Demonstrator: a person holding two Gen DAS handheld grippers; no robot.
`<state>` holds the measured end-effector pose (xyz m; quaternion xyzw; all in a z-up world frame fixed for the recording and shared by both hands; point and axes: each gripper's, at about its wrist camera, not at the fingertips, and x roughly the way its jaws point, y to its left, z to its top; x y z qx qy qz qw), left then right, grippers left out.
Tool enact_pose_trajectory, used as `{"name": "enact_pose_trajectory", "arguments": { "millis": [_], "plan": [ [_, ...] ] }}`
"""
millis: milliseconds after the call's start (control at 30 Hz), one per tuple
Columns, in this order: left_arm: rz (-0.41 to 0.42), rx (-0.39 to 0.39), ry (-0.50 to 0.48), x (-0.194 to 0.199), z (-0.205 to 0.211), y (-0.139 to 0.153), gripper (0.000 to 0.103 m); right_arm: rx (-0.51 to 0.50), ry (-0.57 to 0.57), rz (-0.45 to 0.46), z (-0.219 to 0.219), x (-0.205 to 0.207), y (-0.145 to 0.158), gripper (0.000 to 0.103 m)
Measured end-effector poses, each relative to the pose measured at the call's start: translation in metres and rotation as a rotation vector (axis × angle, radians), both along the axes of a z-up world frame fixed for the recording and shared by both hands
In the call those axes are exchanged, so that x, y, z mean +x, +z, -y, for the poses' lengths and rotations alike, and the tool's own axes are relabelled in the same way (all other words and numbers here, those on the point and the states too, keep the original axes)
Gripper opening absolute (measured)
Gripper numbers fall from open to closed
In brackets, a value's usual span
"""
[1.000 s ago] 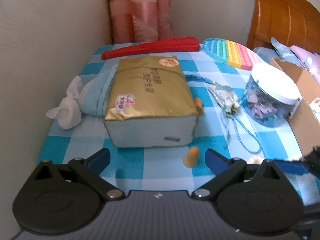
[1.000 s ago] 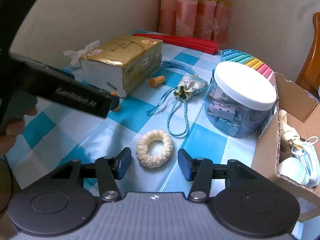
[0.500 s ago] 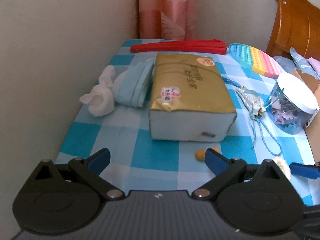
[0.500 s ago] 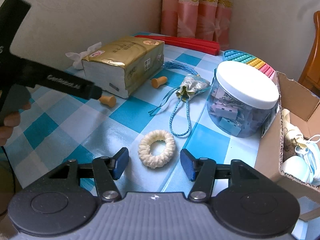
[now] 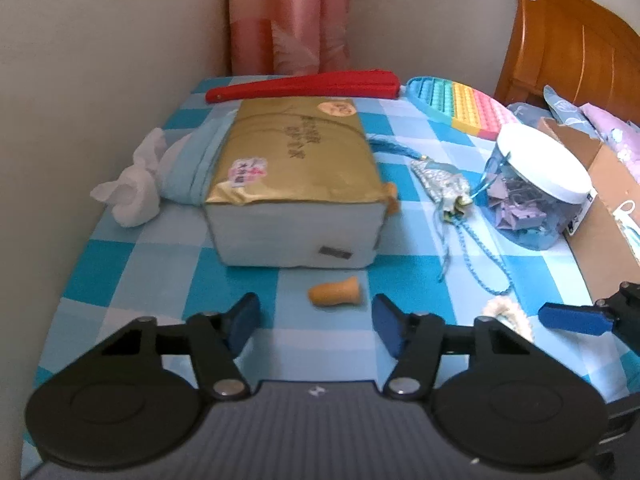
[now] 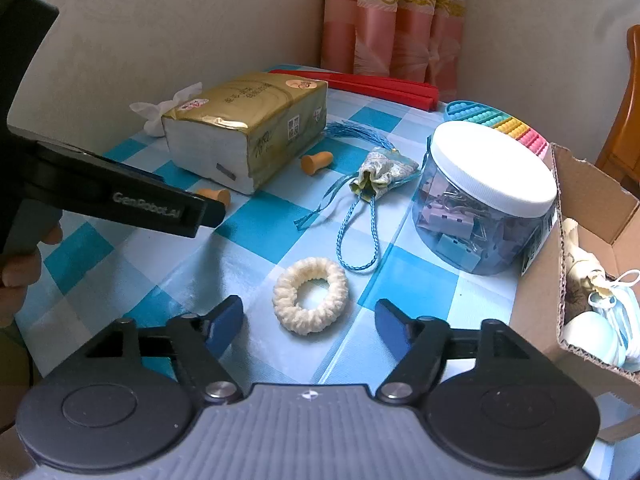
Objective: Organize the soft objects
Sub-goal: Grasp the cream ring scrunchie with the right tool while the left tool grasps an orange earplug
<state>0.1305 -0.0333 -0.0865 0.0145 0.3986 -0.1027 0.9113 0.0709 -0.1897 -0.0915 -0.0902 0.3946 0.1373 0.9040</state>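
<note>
— Where are your jaws?

— My left gripper (image 5: 316,320) hangs low over the checked bench (image 5: 152,276), jaws spread wide and empty, an orange earplug (image 5: 335,291) lying on the cloth just ahead of the gap. My right gripper (image 6: 309,320) is likewise wide, holding nothing.

— And the soft things?

— A cream scrunchie (image 6: 310,294) lies flat between my right jaws. The gold tissue pack (image 5: 294,176) sits farther back; the cardboard box (image 6: 576,216) stands at the right.
</note>
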Motion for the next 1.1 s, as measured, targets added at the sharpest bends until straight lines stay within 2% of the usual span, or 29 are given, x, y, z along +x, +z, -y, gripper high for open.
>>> {"name": "enact_pose_trajectory", "arguments": {
  "millis": [200, 233, 333, 400, 633, 700, 900, 967, 1033, 1100],
  "plan": [
    [0.007, 0.001, 0.003, 0.003, 0.008, -0.002, 0.049, 0.017, 0.028, 0.000, 0.003, -0.002, -0.003, 0.087],
    [0.015, 0.009, 0.005, 0.003, 0.009, -0.002, 0.043, 0.019, 0.036, 0.001, 0.003, -0.002, -0.003, 0.089],
    [0.027, 0.025, 0.019, 0.003, 0.013, -0.003, 0.039, 0.024, 0.056, 0.008, 0.003, -0.005, -0.004, 0.091],
    [0.032, 0.030, 0.021, 0.002, 0.016, -0.002, 0.031, 0.025, 0.064, 0.011, 0.002, -0.006, -0.005, 0.092],
    [0.035, 0.030, 0.016, 0.001, 0.018, -0.002, 0.026, 0.025, 0.080, 0.012, 0.000, -0.003, -0.005, 0.091],
    [0.033, 0.031, 0.018, 0.001, 0.017, -0.002, 0.026, 0.024, 0.085, 0.016, -0.002, -0.001, -0.005, 0.088],
    [0.032, 0.030, 0.010, 0.002, 0.016, -0.002, 0.026, 0.024, 0.049, 0.025, -0.002, 0.008, -0.001, 0.065],
    [0.032, 0.028, 0.008, 0.002, 0.015, -0.002, 0.026, 0.018, 0.036, 0.028, -0.002, 0.009, 0.000, 0.051],
    [0.031, 0.026, 0.006, 0.002, 0.014, -0.002, 0.025, 0.016, 0.032, 0.027, -0.001, 0.009, 0.001, 0.043],
    [0.030, 0.023, 0.001, 0.001, 0.013, -0.002, 0.025, 0.015, 0.025, 0.022, -0.001, 0.008, 0.002, 0.041]
  ]
}}
